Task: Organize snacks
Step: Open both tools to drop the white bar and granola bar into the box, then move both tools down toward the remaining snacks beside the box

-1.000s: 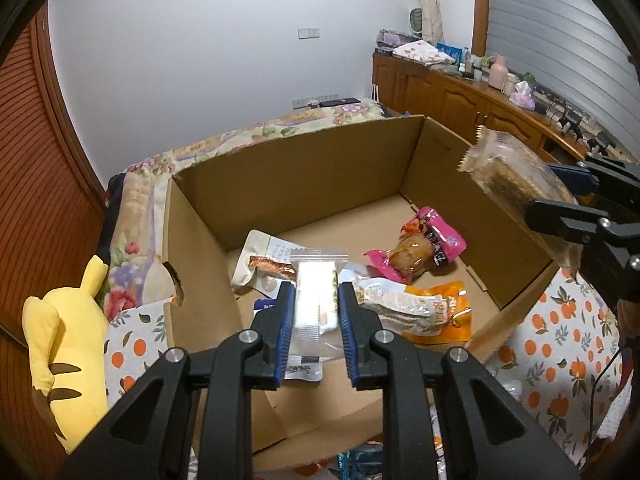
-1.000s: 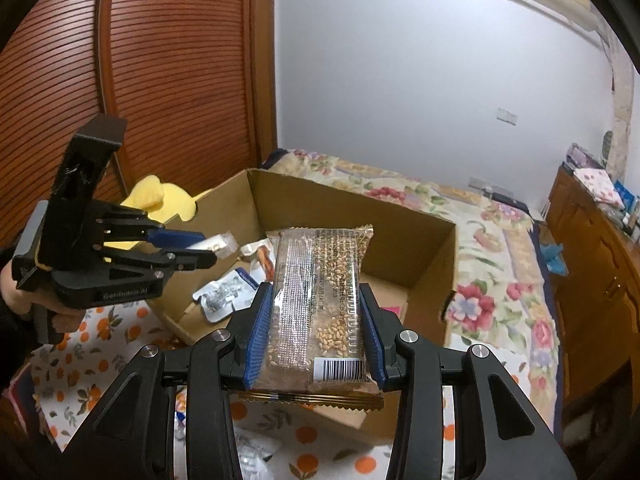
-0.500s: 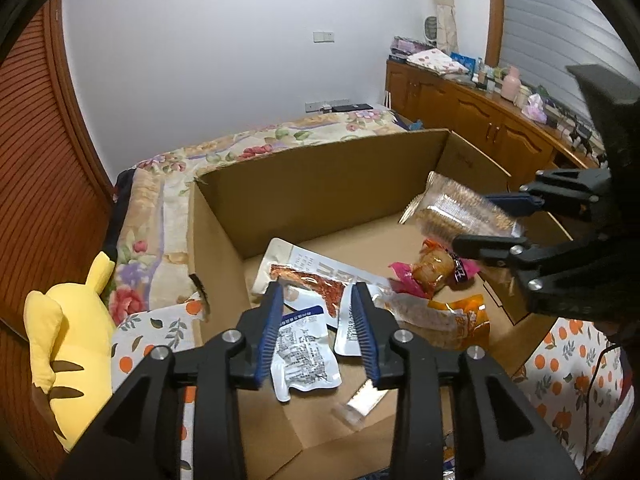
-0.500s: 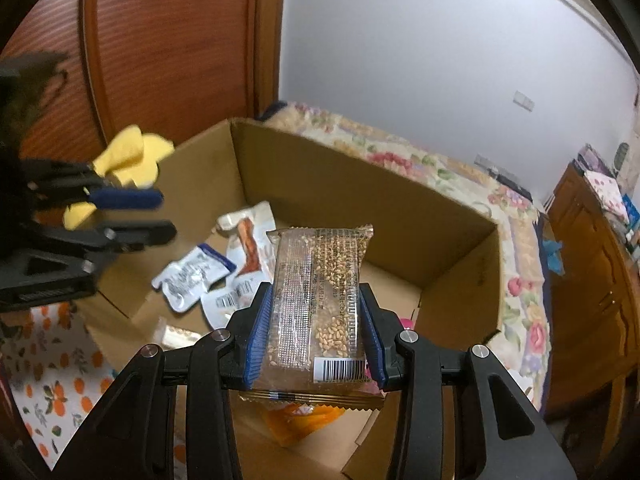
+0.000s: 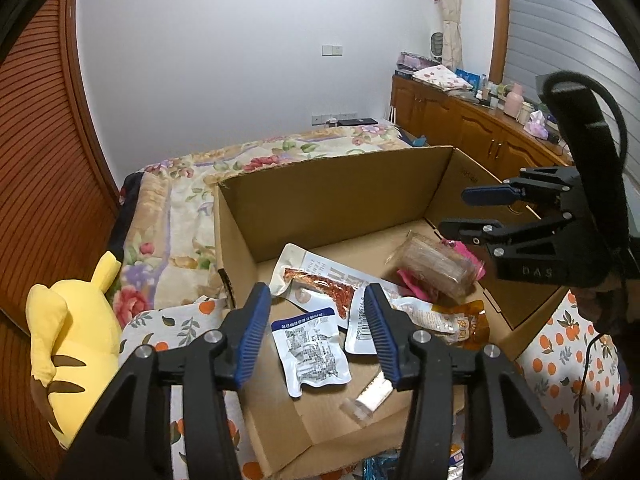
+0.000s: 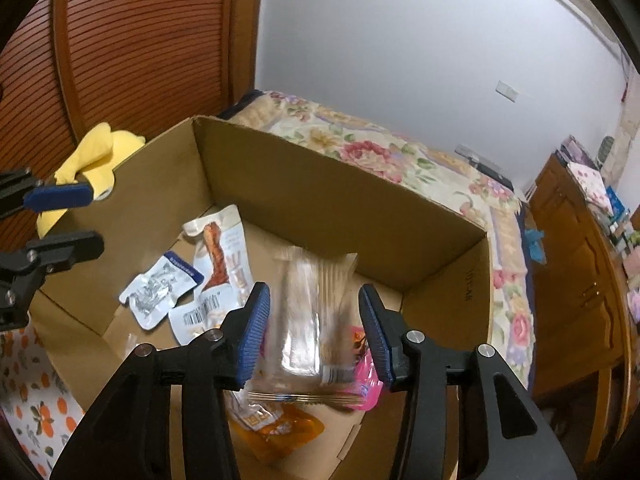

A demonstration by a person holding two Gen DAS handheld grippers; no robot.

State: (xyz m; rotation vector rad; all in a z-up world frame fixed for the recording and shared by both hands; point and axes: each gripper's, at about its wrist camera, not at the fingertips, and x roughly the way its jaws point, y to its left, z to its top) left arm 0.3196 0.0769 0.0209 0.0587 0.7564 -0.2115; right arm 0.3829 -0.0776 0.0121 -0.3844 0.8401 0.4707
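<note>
Both tools gape wide, the left tool [image 5: 316,334] and right tool [image 6: 314,330] holding nothing. Blurred, the clear grain bar packet [image 6: 316,312] seems loose between the right fingers, above the cardboard box [image 6: 320,184].

Left gripper [image 5: 316,332] hangs low, jaws spread wide, nothing between them. Right gripper [image 6: 314,330] matches it, fingers parted, gripping nothing.

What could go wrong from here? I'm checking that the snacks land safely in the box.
1. The grain bar packet, blurred between the open fingers of the right gripper, may land on the pink packet and crush it.
2. The clear-wrapped bar lies near the cardboard box's low front edge; the open left gripper above could knock it out.
</note>
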